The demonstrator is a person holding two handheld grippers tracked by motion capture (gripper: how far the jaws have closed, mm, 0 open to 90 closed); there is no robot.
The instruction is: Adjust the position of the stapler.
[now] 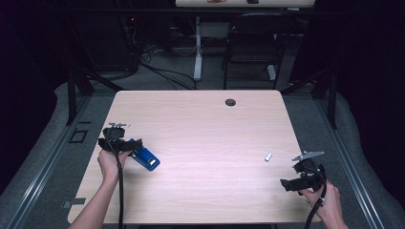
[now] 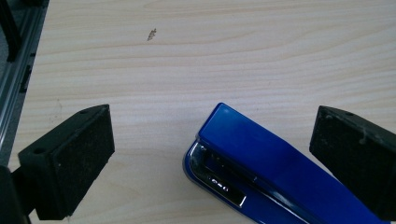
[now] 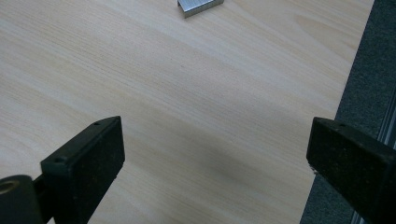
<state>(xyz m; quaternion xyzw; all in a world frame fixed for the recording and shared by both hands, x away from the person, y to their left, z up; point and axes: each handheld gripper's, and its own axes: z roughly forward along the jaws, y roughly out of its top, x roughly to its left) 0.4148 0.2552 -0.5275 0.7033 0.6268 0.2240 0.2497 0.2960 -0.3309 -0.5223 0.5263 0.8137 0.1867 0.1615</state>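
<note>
Stapler [image 2: 275, 172] between spread left gripper [image 2: 224, 158] fingers, right gripper [image 3: 224, 168] fingers spread, empty

No text, label, brand or number can be read anywhere. The blue stapler [image 2: 275, 172], lying near the left edge of the surface [image 1: 205, 138], has a small metal plate at its nose bearing a few embossed marks, but they are too blurred to make out in the left gripper view.
</note>
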